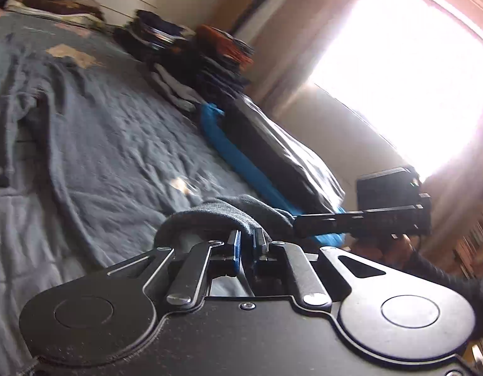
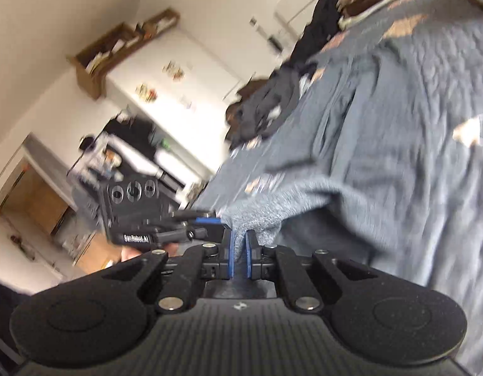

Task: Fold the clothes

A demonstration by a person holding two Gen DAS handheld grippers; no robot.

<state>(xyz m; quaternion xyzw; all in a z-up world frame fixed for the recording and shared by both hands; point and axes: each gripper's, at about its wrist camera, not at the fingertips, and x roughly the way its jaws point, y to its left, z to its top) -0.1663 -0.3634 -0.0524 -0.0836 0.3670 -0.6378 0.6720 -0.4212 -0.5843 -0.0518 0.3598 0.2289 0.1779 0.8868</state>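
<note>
A large grey-blue garment (image 1: 116,144) lies spread over the bed, and its near hem is lifted off the cover. My left gripper (image 1: 247,238) is shut on a bunched dark fold of that hem. Just to its right, my right gripper (image 1: 299,222) reaches in from the side and pinches the same edge. In the right wrist view the garment (image 2: 382,156) drapes down from the bed. There my right gripper (image 2: 240,242) is shut on a light grey tip of the fabric. My left gripper (image 2: 215,219) sits close on its left, held by a hand.
Stacks of folded clothes (image 1: 210,56) line the bed's far side, beside a blue cloth (image 1: 235,153) and a dark folded item (image 1: 272,144). A bright window (image 1: 413,72) is at right. A heap of dark clothes (image 2: 266,103) lies on the bed's edge near a white cabinet (image 2: 179,72).
</note>
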